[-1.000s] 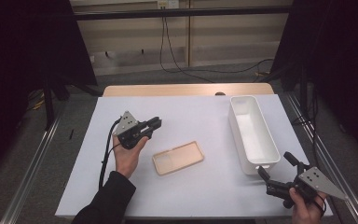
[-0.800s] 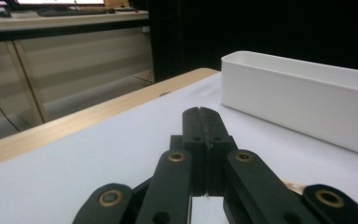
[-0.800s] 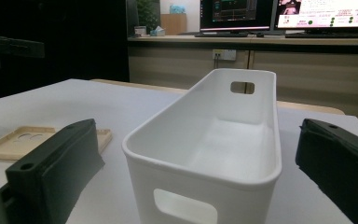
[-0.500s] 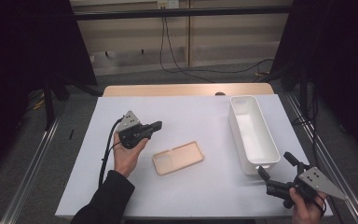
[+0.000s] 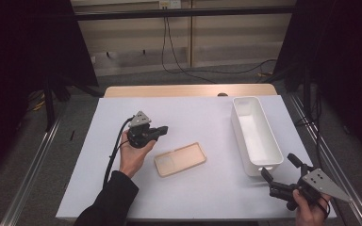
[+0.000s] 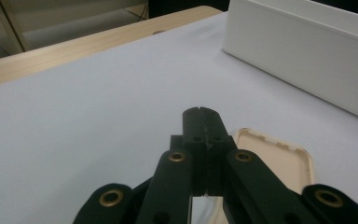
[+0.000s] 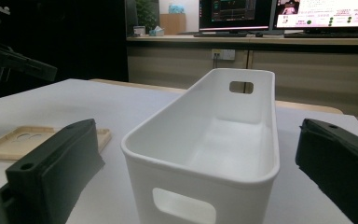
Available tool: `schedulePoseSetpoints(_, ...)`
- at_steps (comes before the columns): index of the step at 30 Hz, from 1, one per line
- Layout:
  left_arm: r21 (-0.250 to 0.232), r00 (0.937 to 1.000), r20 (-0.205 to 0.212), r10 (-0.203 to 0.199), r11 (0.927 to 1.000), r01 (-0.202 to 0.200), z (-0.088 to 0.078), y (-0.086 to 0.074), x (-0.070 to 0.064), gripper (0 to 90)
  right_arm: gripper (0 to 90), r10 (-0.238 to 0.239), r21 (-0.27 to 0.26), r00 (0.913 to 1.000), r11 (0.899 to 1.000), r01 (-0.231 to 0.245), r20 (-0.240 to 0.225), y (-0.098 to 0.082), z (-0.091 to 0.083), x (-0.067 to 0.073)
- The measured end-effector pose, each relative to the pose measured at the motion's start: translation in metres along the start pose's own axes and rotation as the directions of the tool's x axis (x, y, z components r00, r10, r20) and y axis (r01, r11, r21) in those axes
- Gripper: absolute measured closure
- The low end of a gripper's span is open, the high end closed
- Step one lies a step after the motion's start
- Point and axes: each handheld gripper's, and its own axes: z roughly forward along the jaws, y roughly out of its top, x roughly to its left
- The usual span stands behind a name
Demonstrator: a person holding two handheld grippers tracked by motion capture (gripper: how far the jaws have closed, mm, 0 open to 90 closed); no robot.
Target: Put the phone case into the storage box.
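Observation:
A beige phone case point(image 5: 179, 159) lies hollow side up on the white table, near its middle. My left gripper point(image 5: 162, 130) is held just above and to the left of the case, pointing right, with its jaws shut on nothing. In the left gripper view the closed jaws point(image 6: 200, 114) meet in front of the case point(image 6: 279, 158). At the front right corner my right gripper point(image 5: 278, 165) stands open, aimed at the near end of the white bin point(image 5: 257, 136). Its two jaws point(image 7: 196, 158) frame the empty bin point(image 7: 205, 140), with the case point(image 7: 23, 140) low at the left.
The long white bin point(image 6: 307, 42) runs front to back along the table's right side. A wooden strip point(image 5: 188, 90) borders the far edge. Metal rails flank the table on both sides. A black cable point(image 5: 115, 150) trails from the left gripper over the table.
The left gripper's tips have dipped slightly toward the case. The right gripper, the case and the bin have not moved.

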Motion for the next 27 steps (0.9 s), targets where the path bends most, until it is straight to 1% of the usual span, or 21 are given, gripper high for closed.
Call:
schedulePoseSetpoints(1, 0.000, 1.0000, 0.000, 0.000, 1.0000, 0.000, 0.000, 0.000, 0.000, 90.0, 0.0, 0.000, 0.000, 1.0000, 1.000, 0.000, 0.000, 0.000, 0.000, 0.000)
schedulePoseSetpoints(2, 0.030, 1.0000, 0.003, -0.003, 0.9995, 0.003, 0.005, 0.003, -0.001, 90.0, 0.0, 0.000, -0.001, 1.0000, 1.000, 0.000, -0.001, 0.000, 0.000, 0.000)
schedulePoseSetpoints(3, 0.030, 1.0000, 0.003, -0.003, 0.9995, 0.003, 0.005, 0.003, -0.001, 90.0, 0.0, 0.000, -0.001, 1.0000, 1.000, 0.000, -0.001, 0.000, 0.000, 0.000)
schedulePoseSetpoints(4, 0.072, 0.9999, 0.013, -0.004, 0.9974, 0.003, 0.011, 0.007, -0.003, 90.0, 0.0, 0.000, -0.001, 1.0000, 1.000, 0.000, -0.001, 0.000, 0.000, 0.000)
schedulePoseSetpoints(5, 0.072, 0.9999, 0.013, -0.004, 0.9974, 0.003, 0.011, 0.007, -0.003, 90.0, 0.0, 0.000, -0.001, 1.0000, 1.000, 0.000, -0.001, 0.000, 0.000, 0.000)
schedulePoseSetpoints(9, 0.143, 0.9995, 0.024, -0.019, 0.9897, 0.015, 0.027, 0.009, -0.006, 90.0, 0.0, 0.000, -0.001, 1.0000, 1.000, 0.000, -0.001, 0.000, 0.000, 0.000)
schedulePoseSetpoints(10, 0.160, 0.9995, 0.026, -0.020, 0.9870, 0.015, 0.031, 0.010, -0.007, 90.0, 0.0, 0.000, -0.001, 1.0000, 1.000, 0.000, -0.001, 0.000, 0.000, 0.000)
schedulePoseSetpoints(11, 0.188, 0.9987, 0.034, -0.038, 0.9816, 0.031, 0.039, 0.010, -0.008, 90.0, 0.0, 0.000, -0.001, 1.0000, 1.000, 0.000, -0.001, 0.000, 0.000, 0.000)
schedulePoseSetpoints(12, 0.200, 0.9985, 0.032, -0.044, 0.9791, 0.036, 0.043, 0.011, -0.008, 90.0, 0.0, -0.001, 0.000, 1.0000, 1.000, 0.001, -0.001, 0.000, 0.000, 0.000)
schedulePoseSetpoints(13, 0.200, 0.9985, 0.032, -0.044, 0.9791, 0.036, 0.043, 0.011, -0.008, 90.0, 0.0, -0.001, 0.000, 1.0000, 1.000, 0.001, -0.001, 0.000, 0.000, 0.000)
schedulePoseSetpoints(14, 0.214, 0.9982, 0.030, -0.051, 0.9760, 0.043, 0.047, 0.011, -0.009, 90.0, 0.0, -0.001, 0.000, 1.0000, 1.000, 0.001, -0.002, 0.000, 0.000, 0.000)
schedulePoseSetpoints(15, 0.230, 0.9981, 0.028, -0.056, 0.9720, 0.048, 0.051, 0.011, -0.009, 90.0, 0.0, 0.000, -0.001, 1.0000, 1.000, 0.000, -0.001, 0.000, 0.000, 0.000)
schedulePoseSetpoints(16, 0.260, 0.9973, 0.020, -0.070, 0.9635, 0.063, 0.059, 0.011, -0.010, 90.0, 0.0, -0.001, -0.002, 1.0000, 1.000, 0.001, -0.002, 0.000, 0.000, 0.000)
schedulePoseSetpoints(17, 0.260, 0.9973, 0.020, -0.070, 0.9635, 0.063, 0.059, 0.011, -0.010, 90.0, 0.0, -0.001, -0.002, 1.0000, 1.000, 0.001, -0.002, 0.000, 0.000, 0.000)
schedulePoseSetpoints(18, 0.283, 0.9971, 0.014, -0.075, 0.9566, 0.068, 0.066, 0.011, -0.011, 90.0, 0.0, -0.002, -0.002, 1.0000, 1.000, 0.002, -0.002, 0.000, 0.000, -0.001)
schedulePoseSetpoints(19, 0.283, 0.9971, 0.014, -0.075, 0.9566, 0.068, 0.066, 0.011, -0.011, 90.0, 0.0, -0.001, -0.001, 1.0000, 1.000, 0.001, -0.002, 0.000, 0.000, -0.001)
schedulePoseSetpoints(20, 0.303, 0.9957, 0.024, -0.089, 0.9500, 0.077, 0.068, 0.012, -0.011, 90.0, 0.0, 0.000, -0.001, 1.0000, 1.000, 0.000, -0.002, 0.000, 0.000, -0.001)
schedulePoseSetpoints(22, 0.315, 0.9952, 0.021, -0.095, 0.9454, 0.084, 0.074, 0.014, -0.012, 90.0, 0.0, 0.001, -0.001, 1.0000, 1.000, -0.001, -0.002, 0.000, 0.000, -0.001)
schedulePoseSetpoints(23, 0.315, 0.9952, 0.021, -0.095, 0.9454, 0.084, 0.074, 0.014, -0.012, 90.0, 0.0, 0.001, -0.001, 1.0000, 1.000, -0.001, -0.002, 0.000, 0.000, -0.001)
schedulePoseSetpoints(25, 0.336, 0.9950, 0.016, -0.099, 0.9377, 0.088, 0.078, 0.015, -0.013, 90.0, 0.0, 0.002, -0.001, 1.0000, 1.000, -0.002, -0.002, 0.000, 0.000, 0.000)
schedulePoseSetpoints(27, 0.341, 0.9943, 0.006, -0.107, 0.9350, 0.098, 0.083, 0.016, -0.014, 90.0, 0.0, 0.001, -0.001, 1.0000, 1.000, -0.001, -0.002, 0.000, 0.000, 0.000)
